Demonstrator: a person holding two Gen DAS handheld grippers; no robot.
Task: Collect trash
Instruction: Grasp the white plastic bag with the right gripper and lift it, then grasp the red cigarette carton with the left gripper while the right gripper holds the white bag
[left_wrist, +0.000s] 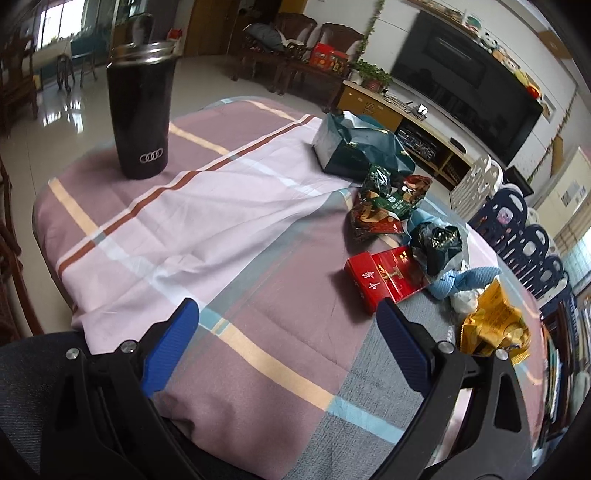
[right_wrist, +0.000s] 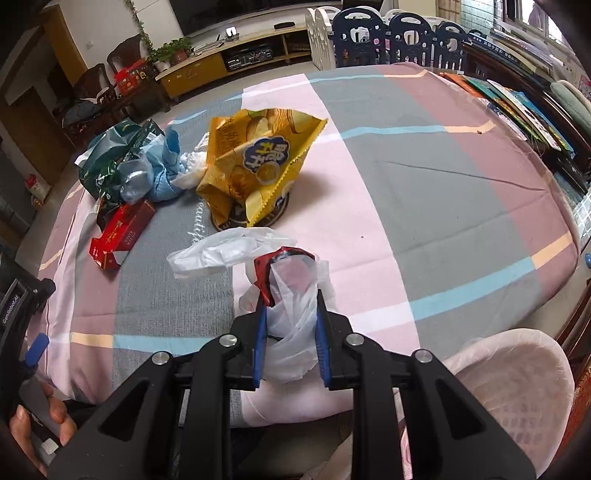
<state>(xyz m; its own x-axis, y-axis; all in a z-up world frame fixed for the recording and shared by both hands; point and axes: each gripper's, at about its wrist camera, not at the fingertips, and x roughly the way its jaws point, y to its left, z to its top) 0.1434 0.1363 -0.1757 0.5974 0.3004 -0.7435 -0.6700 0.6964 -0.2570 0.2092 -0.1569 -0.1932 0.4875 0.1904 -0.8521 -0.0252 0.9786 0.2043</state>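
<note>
My right gripper is shut on a crumpled clear plastic wrapper with a red strip, held just above the checked tablecloth. A loose white plastic bag lies just beyond it. Further back stand a yellow chip bag and a red cigarette box. My left gripper is open over the cloth with nothing between its blue fingers. Ahead of it to the right lie the red cigarette box, dark snack wrappers, a blue cloth and the yellow chip bag.
A black tumbler stands at the table's far left. A teal paper bag sits at the back of the heap. A white lined basket stands below the table edge at lower right. Books lie along the right side.
</note>
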